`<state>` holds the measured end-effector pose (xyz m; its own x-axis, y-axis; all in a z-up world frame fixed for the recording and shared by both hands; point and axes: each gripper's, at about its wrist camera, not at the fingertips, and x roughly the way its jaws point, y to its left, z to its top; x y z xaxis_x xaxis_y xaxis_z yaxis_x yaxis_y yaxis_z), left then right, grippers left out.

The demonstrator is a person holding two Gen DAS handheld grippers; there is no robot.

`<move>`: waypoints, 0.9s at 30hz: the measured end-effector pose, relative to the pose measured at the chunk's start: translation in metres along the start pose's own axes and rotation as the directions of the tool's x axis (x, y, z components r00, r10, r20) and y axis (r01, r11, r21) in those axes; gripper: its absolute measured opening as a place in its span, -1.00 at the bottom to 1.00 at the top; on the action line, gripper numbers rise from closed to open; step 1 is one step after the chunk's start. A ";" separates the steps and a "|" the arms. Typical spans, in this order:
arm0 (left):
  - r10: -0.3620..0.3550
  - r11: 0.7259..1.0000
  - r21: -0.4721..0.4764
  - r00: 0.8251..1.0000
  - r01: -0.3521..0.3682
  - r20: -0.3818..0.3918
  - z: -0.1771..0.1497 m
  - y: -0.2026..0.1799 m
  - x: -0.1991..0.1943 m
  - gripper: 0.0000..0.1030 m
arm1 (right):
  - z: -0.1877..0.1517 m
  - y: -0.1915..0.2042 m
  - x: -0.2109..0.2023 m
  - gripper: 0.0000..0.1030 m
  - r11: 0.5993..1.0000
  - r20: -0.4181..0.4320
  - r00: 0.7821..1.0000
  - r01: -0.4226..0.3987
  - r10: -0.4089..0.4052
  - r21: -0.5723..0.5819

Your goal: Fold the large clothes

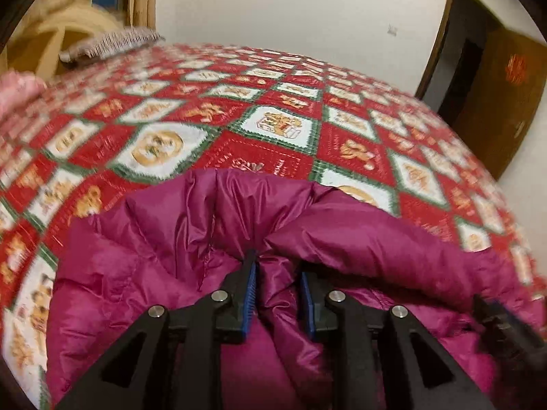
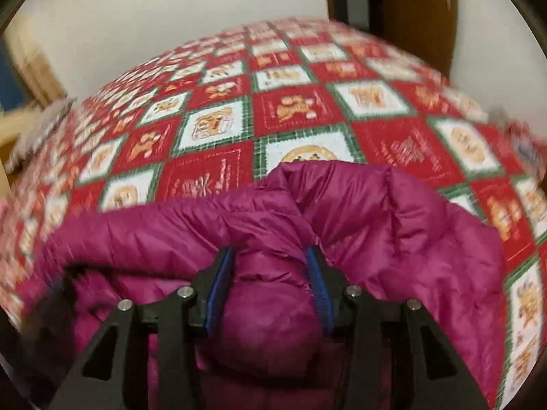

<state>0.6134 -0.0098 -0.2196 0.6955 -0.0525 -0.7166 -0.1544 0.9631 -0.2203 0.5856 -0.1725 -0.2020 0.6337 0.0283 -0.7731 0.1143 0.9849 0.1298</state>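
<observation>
A magenta puffer jacket (image 1: 164, 239) lies bunched on the red patterned bedspread (image 1: 273, 109). My left gripper (image 1: 278, 270) is shut on a fold of the jacket, which bulges between its blue pads (image 1: 251, 294). My right gripper (image 2: 270, 259) is shut on another thick fold of the jacket (image 2: 427, 225), puffed up between its blue pads (image 2: 218, 287). The right gripper also shows as a dark blur at the right edge of the left wrist view (image 1: 506, 328). Both views are motion-blurred.
The bedspread (image 2: 307, 109) covers a wide bed. A grey striped pillow (image 1: 112, 42) and a pink cloth (image 1: 17, 89) lie at its far left. A white wall (image 1: 290, 7) and a brown door (image 1: 495, 95) stand behind.
</observation>
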 end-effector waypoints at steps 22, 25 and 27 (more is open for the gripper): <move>0.199 0.956 0.219 0.980 -0.197 0.013 0.019 -0.061 0.013 0.47 | -0.006 0.004 -0.001 -0.05 0.999 0.063 0.997 0.036 -0.034 -0.033; 0.145 0.979 0.150 0.989 -0.137 -0.041 0.014 -0.042 0.028 0.52 | -0.006 0.004 -0.002 -0.05 0.999 0.070 0.997 0.034 -0.032 -0.032; 0.166 0.972 0.173 0.985 -0.157 -0.039 0.013 -0.045 0.031 0.56 | -0.006 0.006 -0.002 -0.05 0.998 0.069 0.997 0.045 -0.042 -0.036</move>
<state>0.6511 -0.0510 -0.2229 0.6322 0.0984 -0.7685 -0.1385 0.9903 0.0128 0.5801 -0.1659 -0.2030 0.6795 -0.0254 -0.7332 0.1151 0.9907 0.0724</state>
